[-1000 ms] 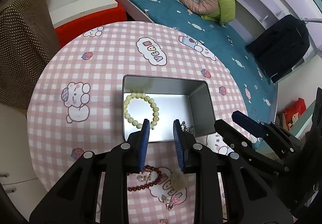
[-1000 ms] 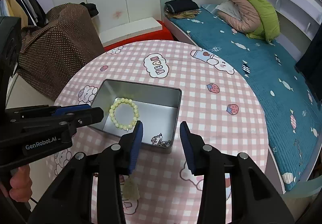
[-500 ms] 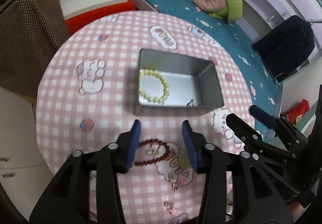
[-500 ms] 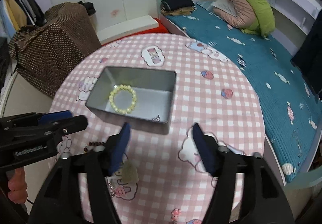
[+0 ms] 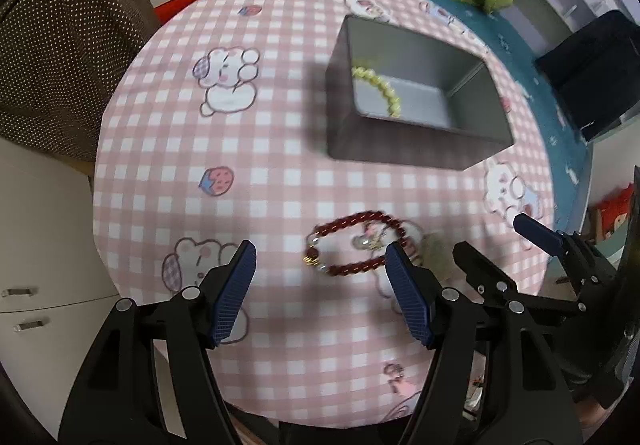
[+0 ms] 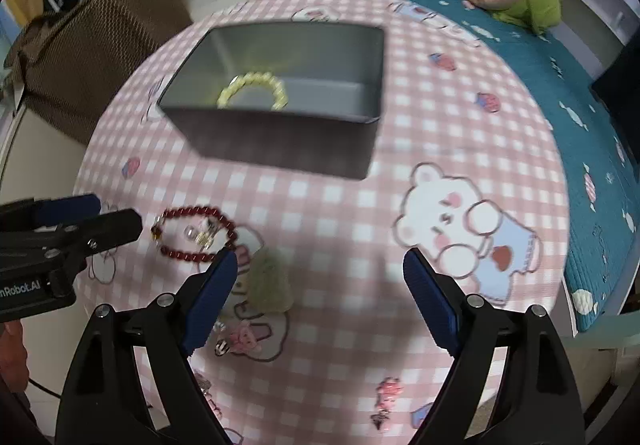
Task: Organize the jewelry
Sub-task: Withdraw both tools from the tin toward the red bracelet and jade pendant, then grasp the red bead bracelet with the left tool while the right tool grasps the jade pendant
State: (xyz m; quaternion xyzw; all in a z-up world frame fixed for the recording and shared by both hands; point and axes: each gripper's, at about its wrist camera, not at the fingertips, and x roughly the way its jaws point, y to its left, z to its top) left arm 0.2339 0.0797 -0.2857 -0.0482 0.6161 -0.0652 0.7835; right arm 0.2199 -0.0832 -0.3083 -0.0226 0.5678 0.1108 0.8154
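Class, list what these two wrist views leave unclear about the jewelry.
- Left wrist view: yellow bead bracelet is partly hidden by the tin wall.
- Right wrist view: small charm inside the red bracelet is blurred.
- Right wrist view: pale green piece is blurred, its type unclear.

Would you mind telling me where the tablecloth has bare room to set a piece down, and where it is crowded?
Free: the checked cloth left of the metal tin, and the strip between the tin's near wall and the red bracelet. In the right view, the bear-print side right of the tin is bare too. Crowded: around the bracelet, where small charms and a pale green pendant lie close together.
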